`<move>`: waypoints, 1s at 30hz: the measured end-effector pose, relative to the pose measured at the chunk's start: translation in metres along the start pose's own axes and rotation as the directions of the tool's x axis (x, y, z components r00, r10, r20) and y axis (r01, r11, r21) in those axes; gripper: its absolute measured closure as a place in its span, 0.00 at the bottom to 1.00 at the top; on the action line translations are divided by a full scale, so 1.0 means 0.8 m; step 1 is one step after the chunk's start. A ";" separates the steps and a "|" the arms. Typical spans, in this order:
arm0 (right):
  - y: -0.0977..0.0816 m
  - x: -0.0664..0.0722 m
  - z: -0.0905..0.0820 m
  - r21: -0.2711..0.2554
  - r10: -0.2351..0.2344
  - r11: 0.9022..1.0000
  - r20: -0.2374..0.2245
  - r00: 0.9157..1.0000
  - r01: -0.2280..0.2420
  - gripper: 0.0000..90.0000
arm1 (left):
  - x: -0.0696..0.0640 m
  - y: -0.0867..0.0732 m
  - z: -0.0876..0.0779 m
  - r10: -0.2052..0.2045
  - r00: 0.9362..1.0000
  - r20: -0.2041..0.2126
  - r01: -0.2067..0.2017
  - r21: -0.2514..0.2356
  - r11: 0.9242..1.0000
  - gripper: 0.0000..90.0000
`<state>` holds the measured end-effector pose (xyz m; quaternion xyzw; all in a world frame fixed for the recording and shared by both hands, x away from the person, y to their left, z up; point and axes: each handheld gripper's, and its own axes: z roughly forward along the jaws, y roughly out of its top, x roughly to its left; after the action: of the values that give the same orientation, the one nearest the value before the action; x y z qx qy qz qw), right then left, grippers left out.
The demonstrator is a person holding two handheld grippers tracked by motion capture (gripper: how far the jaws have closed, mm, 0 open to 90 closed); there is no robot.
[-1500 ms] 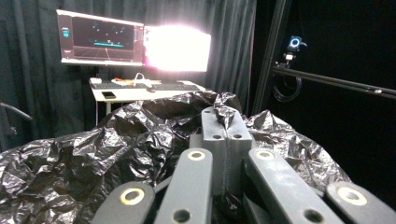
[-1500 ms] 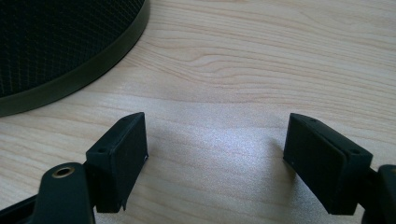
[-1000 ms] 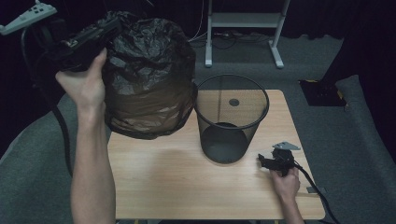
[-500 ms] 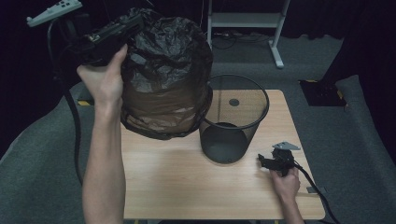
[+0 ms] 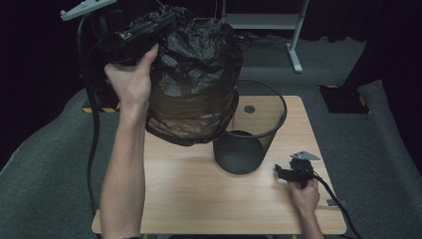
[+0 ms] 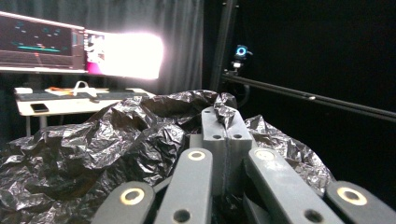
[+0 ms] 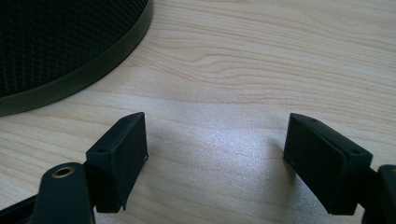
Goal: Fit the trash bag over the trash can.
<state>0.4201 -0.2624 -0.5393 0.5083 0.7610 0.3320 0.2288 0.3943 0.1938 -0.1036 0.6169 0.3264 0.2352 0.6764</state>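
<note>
While a person's left hand (image 5: 130, 82) lifts the left tool (image 5: 166, 22) in the upper left of the high view, a crumpled black bin bag (image 5: 194, 84) hangs from it above the tabletop (image 5: 189, 194), its open mouth facing down and its lower edge overlapping the left rim of a black mesh wastebasket (image 5: 251, 129). The wastebasket stands upright near the centre of the frame, on the far half of the tabletop. At the lower right, the right hand (image 5: 304, 191) rests on the tabletop with the right tool (image 5: 279, 171) pointing toward the base of the wastebasket, near it but apart from it. A grey carpeted floor (image 5: 50, 164) surrounds the tabletop.

In the left gripper view, the left tool (image 6: 226, 116) has its jaws pressed together at the centre of the frame, pinching a fold of the bin bag (image 6: 102, 149) at their tips. The glossy plastic spreads across the lower left and behind the jaws to the right. A lit monitor (image 6: 42, 44) and a desk (image 6: 56, 100) sit in the upper left, against a curtain.

In the right gripper view, the right tool (image 7: 215, 154) is spread wide, with bare wood of the tabletop (image 7: 261, 60) between the jaws. The base of the wastebasket (image 7: 60, 56) curves through the upper left corner, clear of both jaws.
</note>
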 end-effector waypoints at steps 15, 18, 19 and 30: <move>0.000 0.000 0.000 0.000 -0.003 1.000 -0.004 1.000 0.003 0.24 | -0.026 -0.008 0.054 -0.002 0.997 0.082 -0.002 0.048 0.999 1.00; 0.000 0.001 0.000 0.000 -0.003 1.000 -0.005 1.000 0.003 0.24 | -0.030 -0.012 0.064 -0.008 0.996 0.093 0.002 0.058 0.998 1.00; 0.000 0.001 0.000 0.000 -0.003 1.000 -0.005 1.000 0.003 0.24 | -0.031 -0.012 0.067 -0.011 0.995 0.098 0.005 0.059 0.998 1.00; 0.000 0.001 0.000 0.001 -0.004 1.000 -0.006 1.000 0.004 0.24 | -0.037 -0.013 0.086 -0.037 0.990 0.138 0.028 0.067 0.997 1.00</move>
<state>0.4197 -0.2619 -0.5393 0.5060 0.7627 0.3327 0.2270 0.4235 0.1240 -0.1074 0.6480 0.2958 0.1700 0.6810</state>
